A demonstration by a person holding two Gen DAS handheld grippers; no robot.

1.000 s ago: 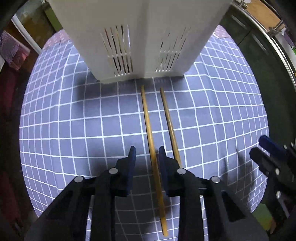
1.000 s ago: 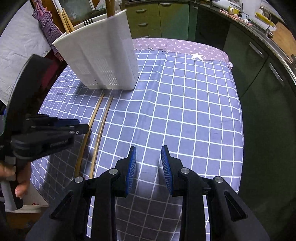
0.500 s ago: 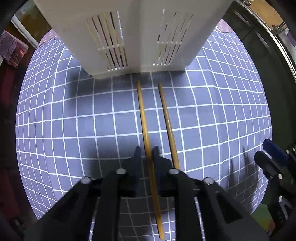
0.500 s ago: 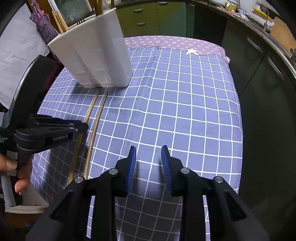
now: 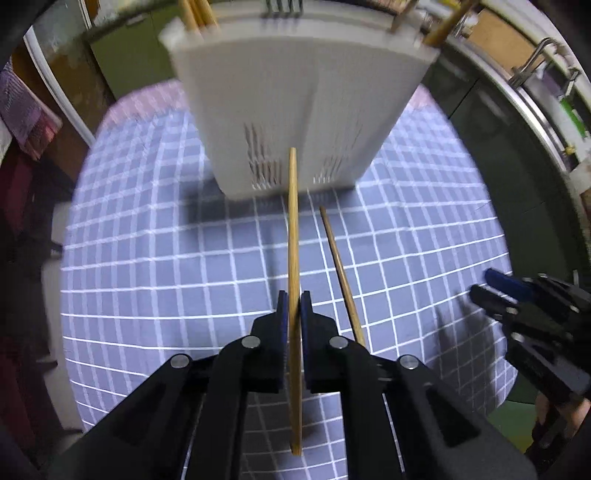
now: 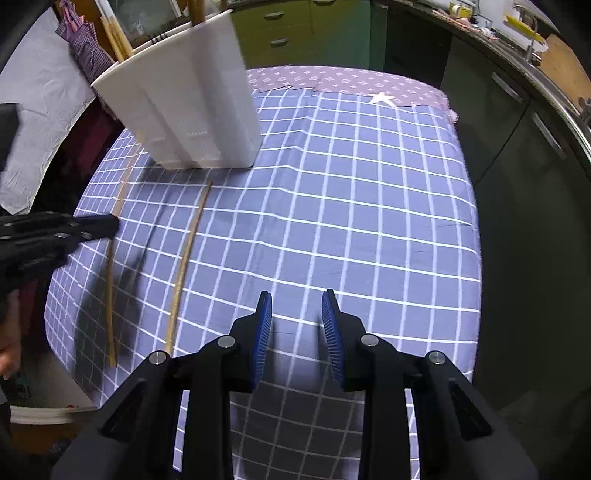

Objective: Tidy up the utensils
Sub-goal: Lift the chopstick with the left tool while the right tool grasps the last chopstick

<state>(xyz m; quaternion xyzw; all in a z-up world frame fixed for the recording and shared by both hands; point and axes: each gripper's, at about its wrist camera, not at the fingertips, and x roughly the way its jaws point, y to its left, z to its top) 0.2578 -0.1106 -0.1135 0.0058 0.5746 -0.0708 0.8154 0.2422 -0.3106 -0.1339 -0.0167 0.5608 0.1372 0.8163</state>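
My left gripper (image 5: 294, 308) is shut on a long wooden chopstick (image 5: 293, 229) and holds it lifted above the cloth, its tip pointing at the white utensil holder (image 5: 295, 107). A second chopstick (image 5: 341, 275) lies on the checked cloth just to the right. In the right wrist view the lifted chopstick (image 6: 110, 295) hangs at the far left in the left gripper (image 6: 107, 223), the second chopstick (image 6: 186, 258) lies flat, and the holder (image 6: 184, 107) stands at the back left. My right gripper (image 6: 297, 332) is open and empty above the cloth.
The table has a blue checked cloth (image 6: 351, 206) with a purple patterned cloth (image 6: 351, 83) at the far end. Chopsticks and fork tines stick out of the holder top (image 5: 280, 5). Green cabinets (image 6: 306, 33) and a counter edge ring the table.
My left gripper closed on the left chopstick and raised it off the cloth. The right gripper stayed open and barely moved.
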